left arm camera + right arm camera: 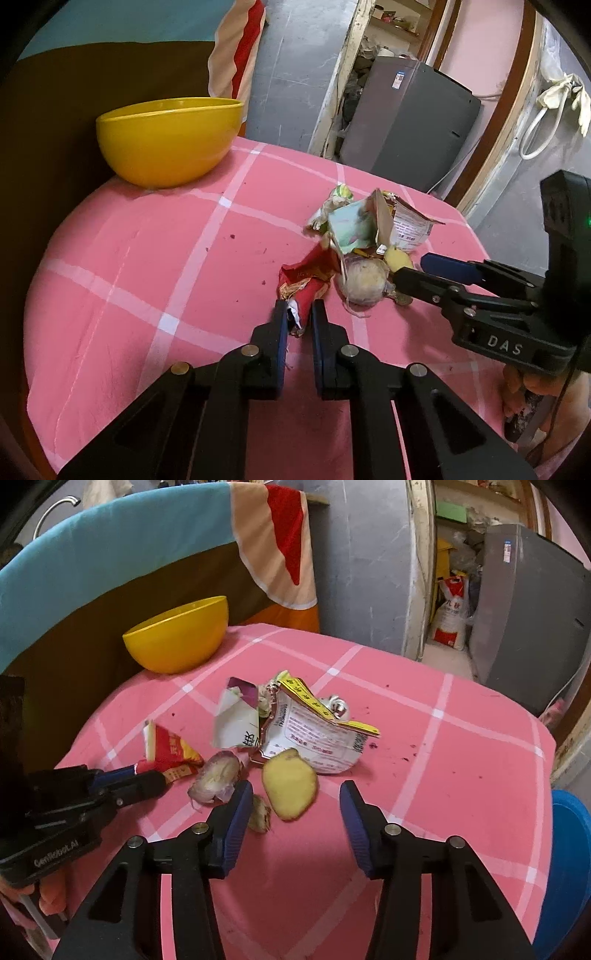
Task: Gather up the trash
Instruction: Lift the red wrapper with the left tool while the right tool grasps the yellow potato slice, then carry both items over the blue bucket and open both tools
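Note:
A pile of trash lies on the pink checked tablecloth [147, 277]: a red wrapper [306, 277], an onion piece [364, 284], a yellow vegetable slice [290, 782], a torn white packet [314, 738] and a folded carton scrap [236, 720]. My left gripper [300, 317] is shut on the near end of the red wrapper [171, 751]; from the right wrist view the left gripper [147, 773] comes in from the left. My right gripper [295, 797] stands open, its fingers on either side of the yellow slice, with a small peel [260, 814] by its left finger. The yellow bowl [166, 140] sits at the far left edge.
A brown board draped with teal cloth [92, 554] stands right behind the yellow bowl [177, 635]. A blue bin [569, 867] stands beyond the table's right edge. A grey fridge [528, 627] stands farther back. A person's hand [524, 387] holds the right gripper [408, 267].

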Demonstrator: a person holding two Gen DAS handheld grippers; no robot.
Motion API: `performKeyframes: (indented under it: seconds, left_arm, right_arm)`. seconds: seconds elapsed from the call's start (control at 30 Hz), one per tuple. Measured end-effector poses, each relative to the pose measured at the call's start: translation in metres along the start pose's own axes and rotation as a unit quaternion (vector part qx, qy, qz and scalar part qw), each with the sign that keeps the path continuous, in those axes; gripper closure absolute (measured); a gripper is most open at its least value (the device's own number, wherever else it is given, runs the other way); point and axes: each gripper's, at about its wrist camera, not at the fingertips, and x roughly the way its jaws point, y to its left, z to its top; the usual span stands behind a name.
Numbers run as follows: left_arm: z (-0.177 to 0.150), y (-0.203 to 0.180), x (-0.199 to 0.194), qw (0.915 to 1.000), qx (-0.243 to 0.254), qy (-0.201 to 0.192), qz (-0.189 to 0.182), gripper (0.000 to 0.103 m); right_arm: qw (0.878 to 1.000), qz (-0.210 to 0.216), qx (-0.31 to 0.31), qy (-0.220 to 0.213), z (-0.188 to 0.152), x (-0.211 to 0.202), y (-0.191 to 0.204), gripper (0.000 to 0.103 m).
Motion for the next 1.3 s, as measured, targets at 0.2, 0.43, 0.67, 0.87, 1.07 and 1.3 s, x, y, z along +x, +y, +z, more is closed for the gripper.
performKeyframes:
  seconds: [0.2,0.43,0.67,0.87,1.07,1.3]
  left_arm:
    - [0.000,-0.001,0.000,1.0000,0.002,-0.001,0.003,0.094]
    - [0.000,-0.002,0.000,1.0000,0.004,-0.002,0.006,0.094]
    - [-0.001,-0.002,-0.002,0.9999,0.002,-0.008,0.007,0.095]
    - [-0.007,-0.014,-0.019,0.9990,0.017,-0.042,0.000,0.095]
    - [-0.008,-0.038,-0.042,0.9946,0.045,-0.093,-0.009,0.095]
    - [0.003,-0.077,-0.068,0.9824,0.072,-0.171,-0.023,0.095]
  right_arm:
    - [0.999,0.025,0.007,0.019,0.004,0.008,-0.004,0.071]
    - [0.999,0.037,0.014,0.012,0.000,0.005,-0.004,0.074]
    - [0.999,0.029,0.011,-0.011,-0.012,-0.008,-0.001,0.074]
    - [0.997,0.032,0.032,-0.068,-0.023,-0.031,-0.007,0.075]
    - [0.987,0.028,0.048,-0.150,-0.031,-0.068,-0.013,0.074]
    - [0.965,-0.019,0.033,-0.258,-0.039,-0.122,-0.013,0.074]
